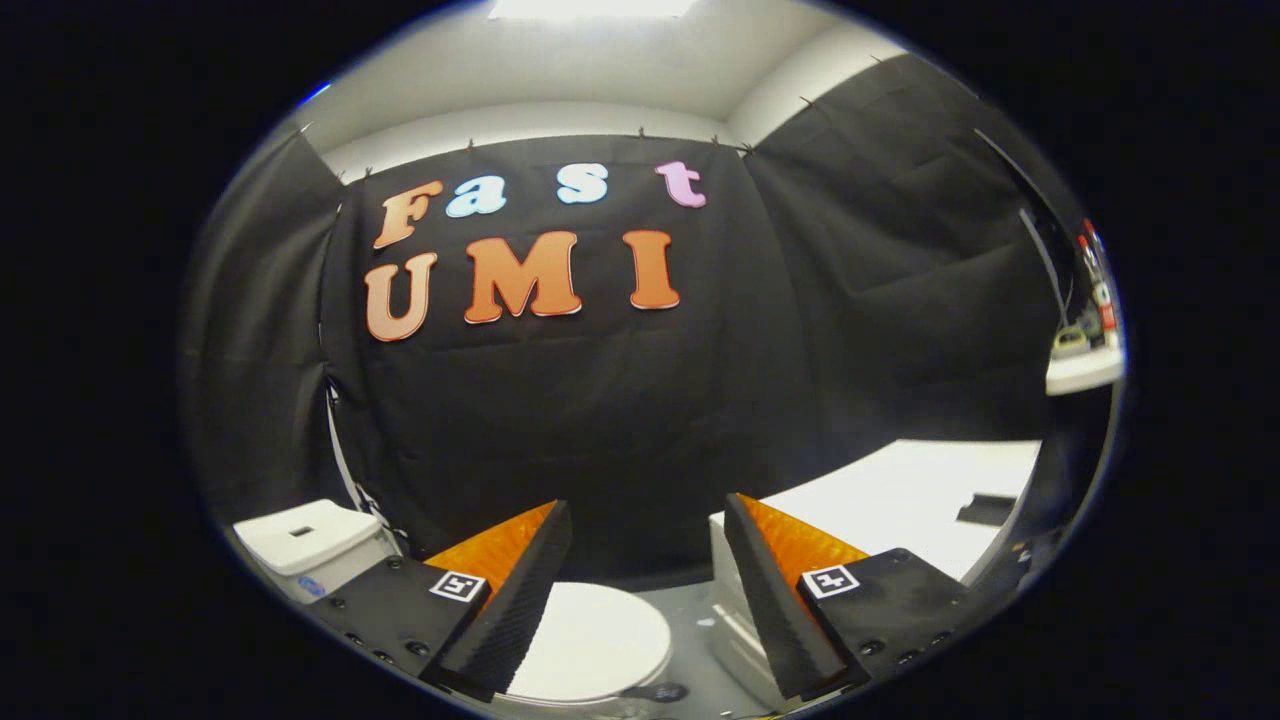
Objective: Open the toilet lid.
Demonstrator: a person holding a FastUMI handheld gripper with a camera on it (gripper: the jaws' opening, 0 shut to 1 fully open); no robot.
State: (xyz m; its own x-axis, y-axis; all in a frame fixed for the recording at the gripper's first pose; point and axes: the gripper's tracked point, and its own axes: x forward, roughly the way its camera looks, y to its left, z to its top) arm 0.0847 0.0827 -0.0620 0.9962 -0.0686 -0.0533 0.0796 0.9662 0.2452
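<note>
Gripper [648, 560] fingers spread, empty; closed toilet lid [590, 640] low at 6 o'clock, so the approach could overshoot its rim.

Toilet lid [590, 640] below spread hand-held gripper [648, 580]; cistern [310, 535] left.

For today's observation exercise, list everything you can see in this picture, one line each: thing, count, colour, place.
toilet lid: one, white, closed, below and between the fingers.
cistern: one, white, beyond the left finger, against the cloth.
cloth wall: black, behind everything.
table: one, white, beyond the right finger.
dark flat item: one, on the table; too small to identify.
shelf: one, white, far right, holding bottles.
hand-held gripper: one, fingers apart, touching nothing.
</note>
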